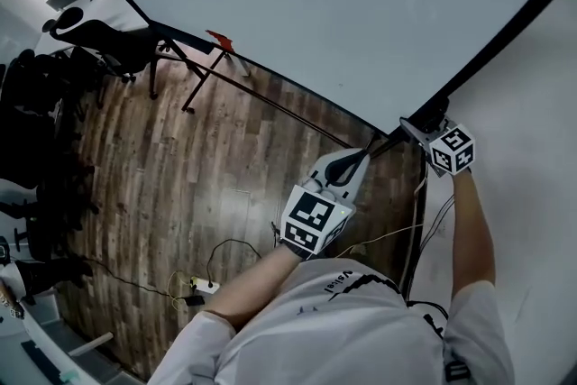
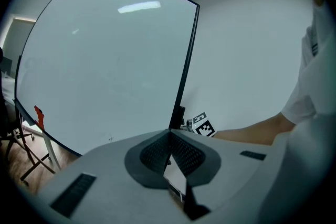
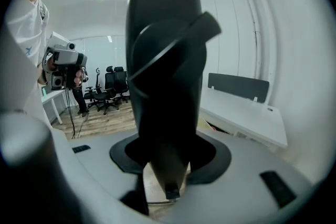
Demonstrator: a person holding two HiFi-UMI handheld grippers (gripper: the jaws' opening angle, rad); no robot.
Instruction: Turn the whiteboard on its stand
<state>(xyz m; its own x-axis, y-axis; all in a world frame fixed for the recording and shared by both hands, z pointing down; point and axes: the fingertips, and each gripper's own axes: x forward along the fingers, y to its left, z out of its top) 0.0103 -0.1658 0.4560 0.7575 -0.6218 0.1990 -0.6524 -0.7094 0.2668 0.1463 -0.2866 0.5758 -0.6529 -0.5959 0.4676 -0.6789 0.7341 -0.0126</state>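
Head view, with both claw views. The whiteboard (image 1: 343, 4) (image 2: 105, 71) fills the upper half of the head view, its pale face turned toward the camera and its black frame running diagonally from the upper left to the right edge. The left claw (image 1: 363, 156) (image 2: 169, 136), at lower centre, is closed narrow on the thin black edge of the whiteboard, which rises straight up from between its two pads in the left claw view. The right claw (image 1: 420, 127) (image 3: 167, 165), at right of centre, stands wide around a thick black fitting (image 1: 431, 114) (image 3: 165, 50) on the frame, which fills the gap between its pads. The stand (image 1: 194, 77) shows as dark legs on the wooden floor (image 1: 180, 185) at upper left, with a small red piece (image 1: 219, 41) (image 2: 38, 114) at the board's lower edge. Office chairs (image 1: 99, 41) sit at far upper left; a white wall (image 1: 532, 221) occupies the right side.
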